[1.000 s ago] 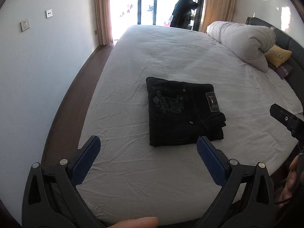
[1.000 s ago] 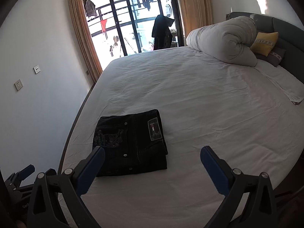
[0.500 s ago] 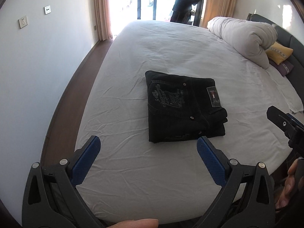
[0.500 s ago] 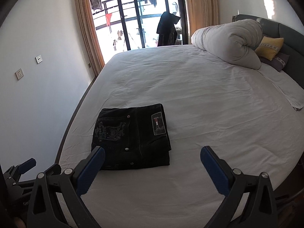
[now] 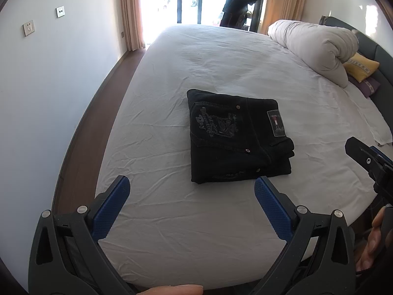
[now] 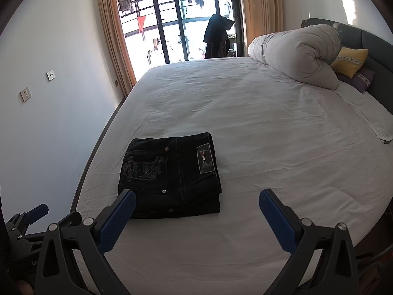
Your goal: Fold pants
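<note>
we hold l gripper (image 5: pixel 190 186) & r gripper (image 6: pixel 196 200) wide apart, nothing in either, both above bed (image 5: pixel 221 61) edge. pants (image 5: pixel 235 135) lie folded on sheet just ahead, untouched.

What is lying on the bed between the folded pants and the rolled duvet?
Nothing: between the pants and the duvet there is only bare white sheet. The right wrist view shows it best.
</note>
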Demonstrator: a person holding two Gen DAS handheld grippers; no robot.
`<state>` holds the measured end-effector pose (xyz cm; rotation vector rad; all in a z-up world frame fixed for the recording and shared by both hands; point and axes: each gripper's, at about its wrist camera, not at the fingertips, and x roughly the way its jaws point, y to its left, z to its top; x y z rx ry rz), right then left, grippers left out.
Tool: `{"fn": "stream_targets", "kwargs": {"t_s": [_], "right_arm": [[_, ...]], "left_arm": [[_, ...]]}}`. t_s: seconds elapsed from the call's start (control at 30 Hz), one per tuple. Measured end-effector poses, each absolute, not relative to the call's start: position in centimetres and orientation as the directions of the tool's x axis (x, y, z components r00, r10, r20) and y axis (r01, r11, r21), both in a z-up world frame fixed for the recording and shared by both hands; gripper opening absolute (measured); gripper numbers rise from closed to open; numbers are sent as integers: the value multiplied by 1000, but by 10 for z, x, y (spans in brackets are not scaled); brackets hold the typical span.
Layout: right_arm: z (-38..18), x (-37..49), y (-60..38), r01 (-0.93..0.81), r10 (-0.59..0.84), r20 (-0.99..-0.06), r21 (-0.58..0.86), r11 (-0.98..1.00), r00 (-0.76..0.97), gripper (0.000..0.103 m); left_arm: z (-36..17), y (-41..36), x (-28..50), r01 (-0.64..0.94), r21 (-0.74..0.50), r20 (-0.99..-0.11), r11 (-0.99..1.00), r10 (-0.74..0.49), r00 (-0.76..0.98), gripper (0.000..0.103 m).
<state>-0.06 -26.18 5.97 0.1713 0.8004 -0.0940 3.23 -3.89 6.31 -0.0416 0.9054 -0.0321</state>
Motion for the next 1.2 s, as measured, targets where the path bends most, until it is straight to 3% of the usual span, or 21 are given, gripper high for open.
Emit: {"fn": "stream_targets", "kwargs": {"t_s": [1.2], "right_arm": [[61,-3,-261,148,-18,-724,117,982,689,103]], "left_arm": [[61,-43,33,20,-46,-785,999,-48,617,103]]}}
